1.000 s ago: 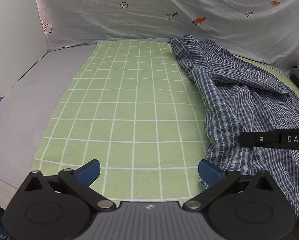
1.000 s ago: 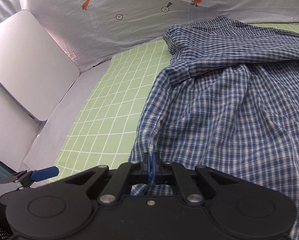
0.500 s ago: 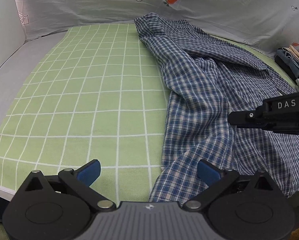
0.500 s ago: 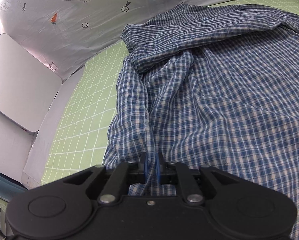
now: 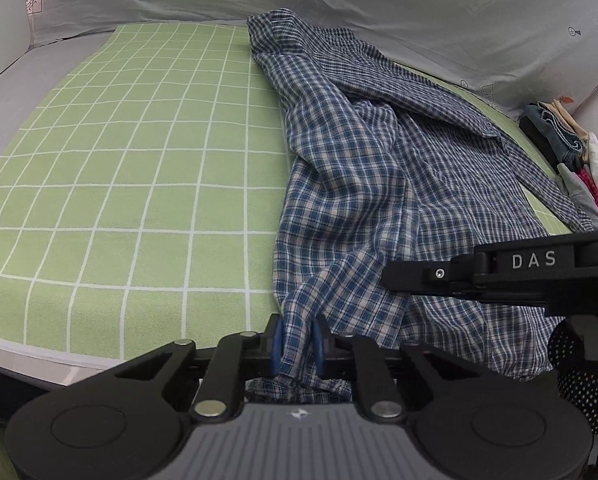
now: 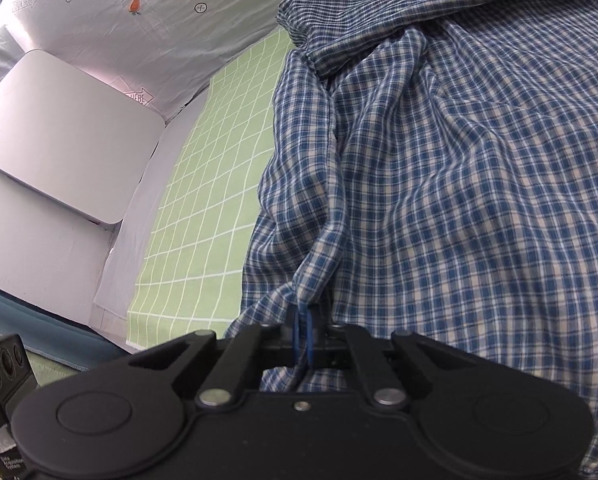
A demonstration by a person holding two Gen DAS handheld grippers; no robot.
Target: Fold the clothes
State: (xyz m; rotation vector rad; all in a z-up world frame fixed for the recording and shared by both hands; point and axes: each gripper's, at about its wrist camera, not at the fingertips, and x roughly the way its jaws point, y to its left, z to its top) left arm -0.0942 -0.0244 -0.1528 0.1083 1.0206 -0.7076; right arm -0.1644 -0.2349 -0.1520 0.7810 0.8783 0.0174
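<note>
Both grippers are clamped on the near edge of the plaid shirt (image 5: 363,184). By the left gripper (image 5: 295,344), a bunched fold of the hem is pinched between the blue pads (image 5: 275,344), which are drawn in close around the cloth. By the right gripper (image 6: 303,340), a thin gather of the same edge is nipped, the pads almost touching; its black body is also seen reaching in from the right in the left wrist view. The two holds lie near each other along the near hem, probably so that the edge can be drawn taut and the garment spread or turned over for a fold; which of these is meant cannot be settled.

The shirt is of thin woven cotton-like cloth in a blue and white check, limp and heavily creased. It is sprawled in long ridges over the right half of the green mat (image 5: 139,168), with its far end against the backdrop. The mat is flat, felt-like, and ruled with white grid lines. Behind it, a pale printed sheet (image 5: 419,8) with carrots and arrows is hung in soft wrinkles. A small stack of other clothes (image 5: 567,148) is kept at the far right.
</note>
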